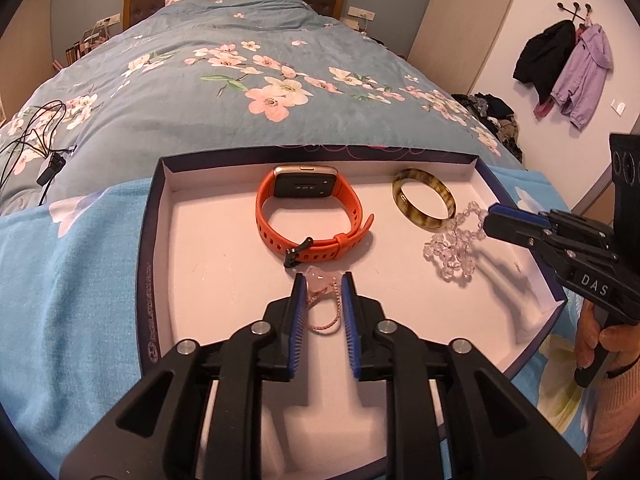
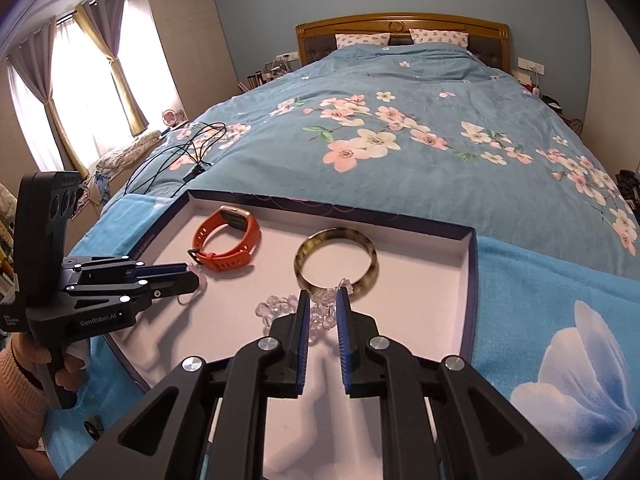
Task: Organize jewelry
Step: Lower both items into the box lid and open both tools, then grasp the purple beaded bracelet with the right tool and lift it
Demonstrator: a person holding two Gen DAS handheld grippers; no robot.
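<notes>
4 pieces are in the shallow white-lined box [image 1: 160,240] on the bed, and both grippers are down inside it. The orange watch [image 1: 312,216] lies on its side towards the back, strap buckled into a loop, and the mottled amber bangle [image 1: 424,204] lies flat just to its right. Those 2 look settled and neither tool is touching them.

The other 2 pieces are in hand. The left gripper [image 1: 324,280] is low over the box floor with its blue pads a narrow gap apart, and a thin pink chain with a pale pink stone [image 1: 320,280] sits right between them. The stone is at the fingertips and the chain loops back along the floor. Whether the pads press on it cannot be told; the chain looks slack, so a release seems the likelier reading.

Over on the right, the right gripper [image 2: 323,294] shows the same picture: jaws nearly together, tips sitting in a heap of clear crystal beads [image 2: 280,304] that touches the near edge of the bangle. In the left wrist view the beads spill onto the floor from those tips, and whether they are pinched cannot be told.

Both tools slant steeply down into the box, each held by a hand [image 2: 70,372] on its handle. Judging by the layout, the task is close to done, with only clean let-goes and perhaps some spacing left.
</notes>
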